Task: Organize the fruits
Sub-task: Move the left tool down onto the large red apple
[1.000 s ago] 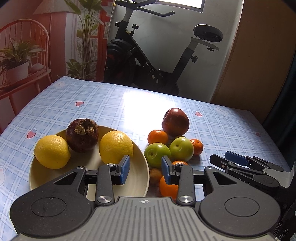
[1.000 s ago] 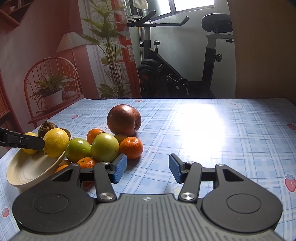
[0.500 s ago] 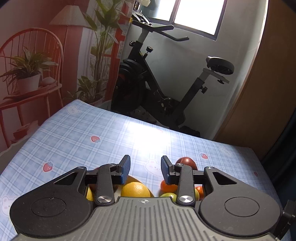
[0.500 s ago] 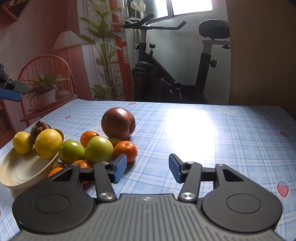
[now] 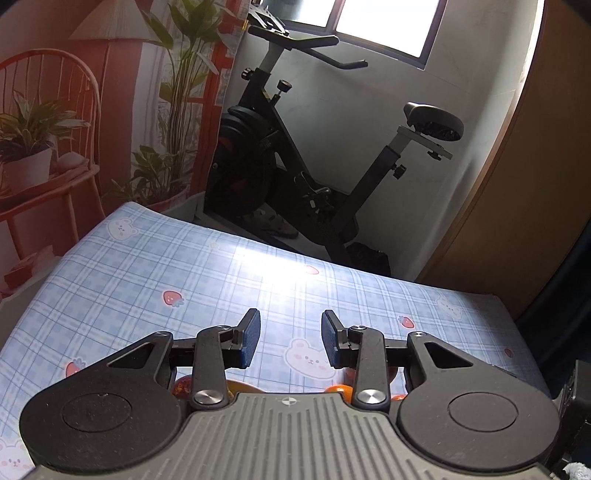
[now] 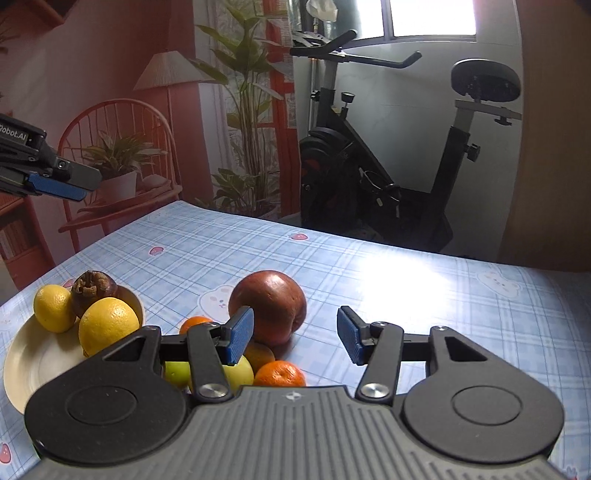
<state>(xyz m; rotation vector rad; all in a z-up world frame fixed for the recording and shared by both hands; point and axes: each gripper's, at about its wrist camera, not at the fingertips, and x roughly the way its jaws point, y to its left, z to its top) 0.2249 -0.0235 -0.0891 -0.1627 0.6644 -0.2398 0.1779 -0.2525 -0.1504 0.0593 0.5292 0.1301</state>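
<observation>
Lemons [image 6: 107, 323] dimpled, round, on smooth cream plate [image 6: 33, 363].

- A tablecloth [image 6: 424, 295] with light blue checks covers the table; it has small strawberry and bear prints, and a bright patch of window light lies on it.
- A black exercise bike [image 6: 373, 162] stands behind the far edge of the table, with its saddle to the right and its handlebar to the left.
- A bright window [image 6: 432, 16] is high on the wall above the bike.
- A tall green plant [image 6: 251, 110] stands to the left of the bike.
- A red chair [image 6: 118, 162] with a round back is further left; a potted plant [image 6: 118, 173] stands on its seat.
- A cone-shaped lamp shade [image 6: 168, 72] shows above the chair.
- A brown wooden panel [image 5: 517, 184] fills the right side.
</observation>
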